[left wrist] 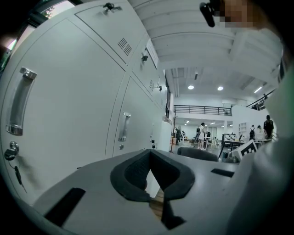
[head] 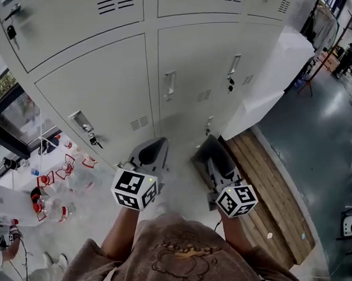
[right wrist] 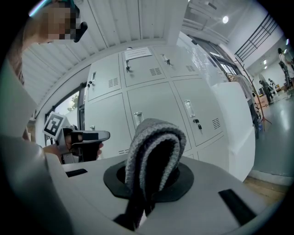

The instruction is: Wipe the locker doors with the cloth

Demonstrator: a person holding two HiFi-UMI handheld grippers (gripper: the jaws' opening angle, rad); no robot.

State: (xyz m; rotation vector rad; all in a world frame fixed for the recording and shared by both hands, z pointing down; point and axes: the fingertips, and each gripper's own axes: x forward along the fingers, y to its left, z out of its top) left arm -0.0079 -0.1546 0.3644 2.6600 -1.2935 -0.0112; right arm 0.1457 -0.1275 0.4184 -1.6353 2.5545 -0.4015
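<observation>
Pale grey locker doors fill the top of the head view, each with a metal handle. My right gripper is shut on a folded grey knit cloth, which sticks up out of its jaws in the right gripper view. It points at the lockers from a short way off, touching no door. My left gripper is held beside it, shut and empty, and looks along the locker row. It also shows in the right gripper view as a flat closed left gripper.
Keys hang in a lock. Plastic bottles and wrappers lie on the floor at the left, under a window. A white panel stands at the lockers' right end, beside wooden boards. Far-off people stand in the hall.
</observation>
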